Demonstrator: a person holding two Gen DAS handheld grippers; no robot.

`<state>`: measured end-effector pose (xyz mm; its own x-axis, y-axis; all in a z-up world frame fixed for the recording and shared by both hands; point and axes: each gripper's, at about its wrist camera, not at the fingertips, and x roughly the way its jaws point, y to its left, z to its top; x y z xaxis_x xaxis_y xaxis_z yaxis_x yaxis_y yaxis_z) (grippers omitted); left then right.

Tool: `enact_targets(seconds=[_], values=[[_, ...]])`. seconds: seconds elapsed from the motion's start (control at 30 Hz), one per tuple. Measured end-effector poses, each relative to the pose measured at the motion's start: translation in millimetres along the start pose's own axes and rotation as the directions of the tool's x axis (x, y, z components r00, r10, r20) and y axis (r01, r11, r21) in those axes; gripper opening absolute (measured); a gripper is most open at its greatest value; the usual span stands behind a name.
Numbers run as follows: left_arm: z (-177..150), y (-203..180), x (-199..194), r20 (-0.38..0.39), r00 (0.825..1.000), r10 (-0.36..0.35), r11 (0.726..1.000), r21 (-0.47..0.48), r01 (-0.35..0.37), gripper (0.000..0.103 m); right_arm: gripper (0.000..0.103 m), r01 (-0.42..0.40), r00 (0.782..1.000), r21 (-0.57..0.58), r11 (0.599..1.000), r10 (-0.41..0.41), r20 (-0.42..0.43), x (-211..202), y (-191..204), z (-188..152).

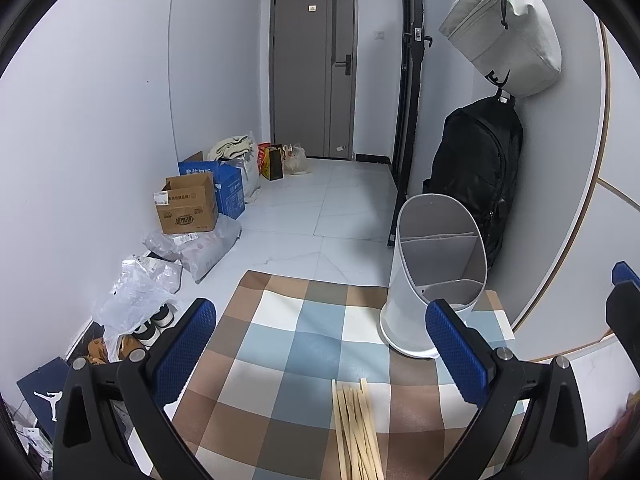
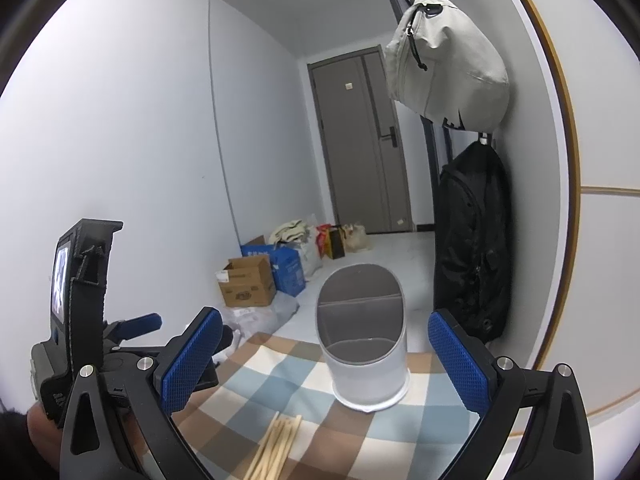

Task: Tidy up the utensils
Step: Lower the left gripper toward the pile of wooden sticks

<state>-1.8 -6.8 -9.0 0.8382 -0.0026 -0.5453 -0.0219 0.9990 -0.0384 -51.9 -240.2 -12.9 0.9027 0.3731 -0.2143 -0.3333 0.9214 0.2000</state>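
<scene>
— What's in front of me?

— A checked worktop, a white divided utensil holder standing upright at its far right, empty as far as I can see, and a bundle of wooden chopsticks lying flat at the near edge.

— And my claws?

— I see the left claw and right claw both released, jaws wide, nothing between them. I judge nothing is sorted yet; next I must lower one claw over the chopsticks and clench.
</scene>
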Motion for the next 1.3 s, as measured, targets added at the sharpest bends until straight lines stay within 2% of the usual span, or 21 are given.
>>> enact_targets(seconds=[0.3, 0.53, 0.63, 0.77, 0.9, 1.03, 1.17, 1.2, 1.3], values=[[-0.8, -0.8, 0.6, -0.005, 1.000, 0.004, 1.000, 0.004, -0.004, 0.102, 0.103, 0.009, 1.000, 0.000, 1.000, -0.009, -0.012, 1.6, 1.3, 0.4], [-2.0, 4.3, 5.0, -0.025, 1.000, 0.000, 1.000, -0.009, -0.001, 0.102, 0.103, -0.003, 1.000, 0.021, 1.000, 0.002, 0.025, -0.3, 0.3, -2.1], [-3.3, 4.5, 5.7, -0.031, 1.000, -0.007, 1.000, -0.005, 0.006, 0.102, 0.103, 0.010, 1.000, -0.003, 1.000, -0.010, 0.000, 1.1, 1.2, -2.0], [-5.6, 4.8, 8.2, -0.054, 0.998, -0.030, 1.000, -0.002, 0.030, 0.102, 0.103, 0.016, 1.000, 0.004, 1.000, -0.016, -0.018, 4.3, 0.8, -3.1], [-11.0, 7.1, 15.7, -0.116, 0.990, -0.079, 0.997, -0.005, 0.079, 0.101, 0.103, 0.026, 0.999, 0.015, 1.000, -0.025, -0.037, 10.2, -1.7, -3.4], [-20.5, 11.8, 30.2, -0.218, 0.967, -0.133, 0.991, -0.018, 0.133, 0.093, 0.103, 0.046, 0.997, 0.017, 0.999, -0.045, -0.067, 16.7, -6.6, -3.3], [-34.1, 12.7, 44.2, -0.319, 0.930, -0.181, 0.983, -0.031, 0.181, 0.085, 0.103, 0.062, 0.992, 0.026, 0.998, -0.059, -0.110, 21.0, -12.4, -5.1], [-38.5, 12.2, 47.4, -0.344, 0.920, -0.189, 0.981, -0.028, 0.191, 0.081, 0.103, 0.062, 0.988, 0.041, 0.997, -0.056, -0.145, 22.0, -13.8, -5.2], [-51.0, 11.9, 58.7, -0.421, 0.884, -0.200, 0.978, -0.030, 0.207, 0.072, 0.103, 0.054, 0.986, 0.063, 0.997, -0.043, -0.161, 24.5, -17.5, -4.8]])
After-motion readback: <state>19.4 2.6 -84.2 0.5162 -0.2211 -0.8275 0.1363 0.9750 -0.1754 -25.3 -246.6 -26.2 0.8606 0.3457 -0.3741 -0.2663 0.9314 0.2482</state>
